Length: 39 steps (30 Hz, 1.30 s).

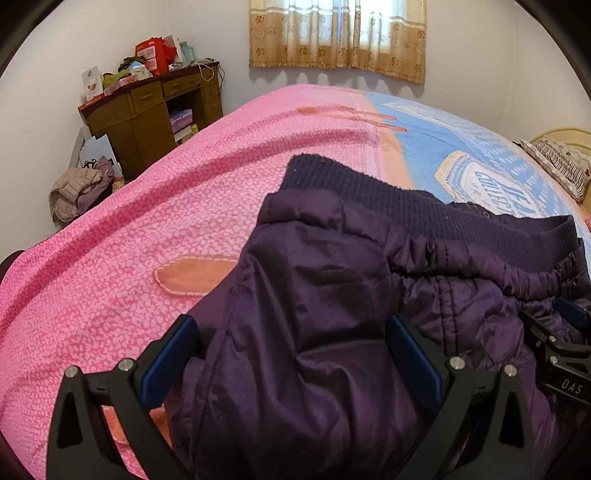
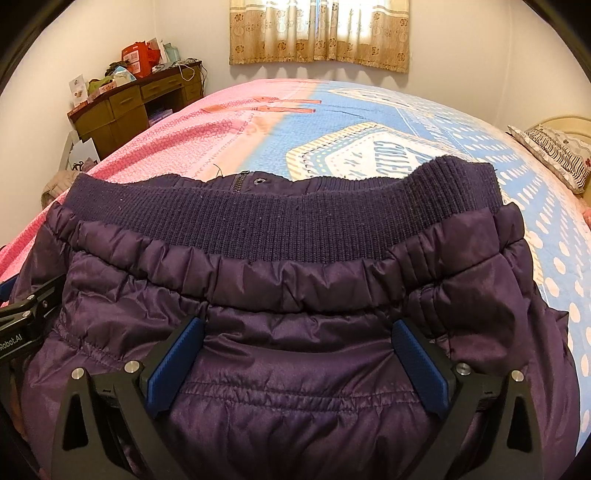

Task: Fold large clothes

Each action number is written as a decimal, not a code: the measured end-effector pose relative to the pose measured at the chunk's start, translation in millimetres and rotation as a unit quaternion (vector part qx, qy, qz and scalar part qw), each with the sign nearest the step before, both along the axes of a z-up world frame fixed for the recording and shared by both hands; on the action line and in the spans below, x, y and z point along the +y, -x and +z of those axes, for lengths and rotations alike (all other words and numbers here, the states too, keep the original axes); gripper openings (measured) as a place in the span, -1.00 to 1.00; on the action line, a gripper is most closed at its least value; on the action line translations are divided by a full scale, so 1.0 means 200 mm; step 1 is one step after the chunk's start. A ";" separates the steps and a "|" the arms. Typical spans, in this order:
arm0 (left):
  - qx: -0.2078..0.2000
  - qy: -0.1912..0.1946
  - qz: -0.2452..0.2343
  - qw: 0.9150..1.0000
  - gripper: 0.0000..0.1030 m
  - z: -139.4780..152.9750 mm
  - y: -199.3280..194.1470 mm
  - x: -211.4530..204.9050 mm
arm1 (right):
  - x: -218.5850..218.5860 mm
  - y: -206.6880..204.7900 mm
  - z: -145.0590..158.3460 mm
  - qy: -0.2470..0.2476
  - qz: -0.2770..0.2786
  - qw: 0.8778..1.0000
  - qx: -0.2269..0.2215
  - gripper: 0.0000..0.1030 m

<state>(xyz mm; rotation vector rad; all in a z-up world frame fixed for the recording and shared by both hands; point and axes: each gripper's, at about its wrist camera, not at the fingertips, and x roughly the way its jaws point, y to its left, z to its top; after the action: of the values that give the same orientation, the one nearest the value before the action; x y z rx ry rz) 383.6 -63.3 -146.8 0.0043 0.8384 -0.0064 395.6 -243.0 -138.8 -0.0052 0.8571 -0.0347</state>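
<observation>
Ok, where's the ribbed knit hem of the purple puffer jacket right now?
In the right wrist view, the ribbed knit hem of the purple puffer jacket lies across the middle, beyond the open right gripper, on the pink and blue bedspread.

Dark purple quilted jacket [image 2: 295,332] | lies bunched and puffy on the bed | wide ribbed knit hem band [image 2: 280,221] across its far edge, gathered seam below | zipper end and snap visible behind band

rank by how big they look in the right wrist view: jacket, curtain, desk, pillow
1. jacket, nearest the camera
2. curtain
3. desk
4. pillow, cut off at the edge, so unsure against the desk
</observation>
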 end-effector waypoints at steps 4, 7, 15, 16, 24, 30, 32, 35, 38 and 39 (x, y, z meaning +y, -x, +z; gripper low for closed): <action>0.002 0.004 0.000 1.000 1.00 -0.01 0.00 0.00 | 0.00 0.00 0.00 0.000 -0.001 1.000 0.001 0.97; 0.004 0.006 0.000 1.000 1.00 -0.01 -0.01 0.01 | 0.00 0.01 0.01 0.001 -0.002 1.000 0.000 0.97; 0.022 0.061 -0.029 0.997 1.00 0.04 0.00 0.09 | -0.02 0.07 0.08 -0.020 0.014 1.000 -0.001 0.97; 0.028 0.070 -0.037 0.996 1.00 0.06 0.01 0.12 | -0.01 0.11 0.11 -0.013 0.016 1.000 -0.004 0.97; 0.011 0.158 -0.084 0.984 1.00 0.25 -0.04 0.47 | 0.37 0.61 0.36 0.012 0.100 0.988 -0.114 0.97; 0.087 0.209 -0.104 0.968 1.00 0.07 -0.31 0.46 | 0.91 0.87 0.22 0.093 0.251 0.955 -0.129 0.97; 0.112 0.221 -0.114 0.962 1.00 0.01 -0.35 0.42 | 1.03 0.90 0.16 0.140 0.277 0.941 -0.133 0.97; 0.129 0.226 -0.135 0.956 1.00 -0.03 -0.37 0.40 | 1.17 0.92 0.08 0.198 0.305 0.919 -0.150 0.97; 0.131 0.232 -0.157 0.951 1.00 -0.04 -0.37 0.41 | 1.23 0.88 0.03 0.230 0.314 0.908 -0.157 0.97; 0.130 0.241 -0.169 0.947 1.00 -0.05 -0.37 0.42 | 1.24 0.86 0.02 0.243 0.310 0.905 -0.161 0.97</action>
<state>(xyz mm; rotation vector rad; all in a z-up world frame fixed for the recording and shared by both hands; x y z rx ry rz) 456.8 21.1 -156.2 -0.3198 1.0740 -0.5452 224.3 5.2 -134.6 -0.7243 0.4659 0.3422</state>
